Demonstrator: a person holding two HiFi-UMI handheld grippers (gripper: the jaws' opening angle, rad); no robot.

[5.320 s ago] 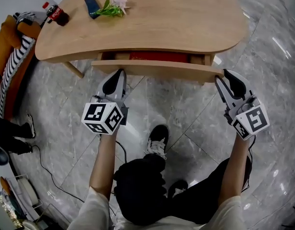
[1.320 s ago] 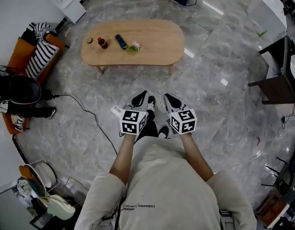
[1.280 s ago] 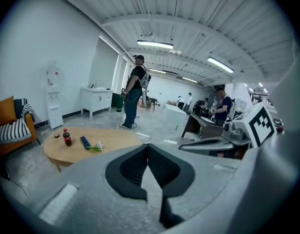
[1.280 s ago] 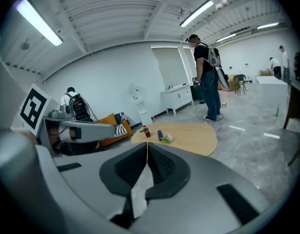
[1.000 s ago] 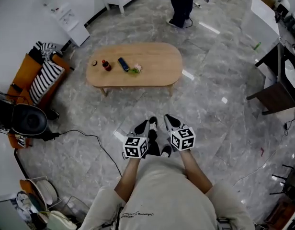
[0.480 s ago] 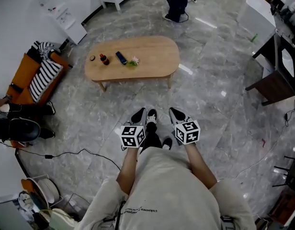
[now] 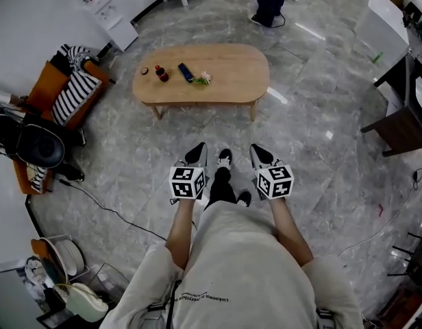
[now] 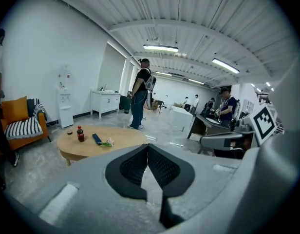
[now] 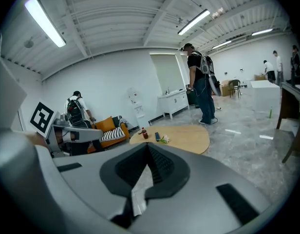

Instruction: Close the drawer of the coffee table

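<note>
Standing well apart from table (image 7: 231,74); left gripper (image 7: 196,153) and right gripper (image 7: 260,155) hanging pressed together, empty. Drawer looking flush, job likely done.

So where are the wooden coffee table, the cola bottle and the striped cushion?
oval wooden coffee table (image 7: 231,70): head view, bare top right of middle.
small dark cola bottle (image 7: 161,74): head view, its body.
black-and-white striped cushion (image 7: 77,93): head view, its middle.

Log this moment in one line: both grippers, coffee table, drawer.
left gripper: shut, empty | right gripper: shut, empty | coffee table: across the floor, apart from both | drawer: none seen open
</note>
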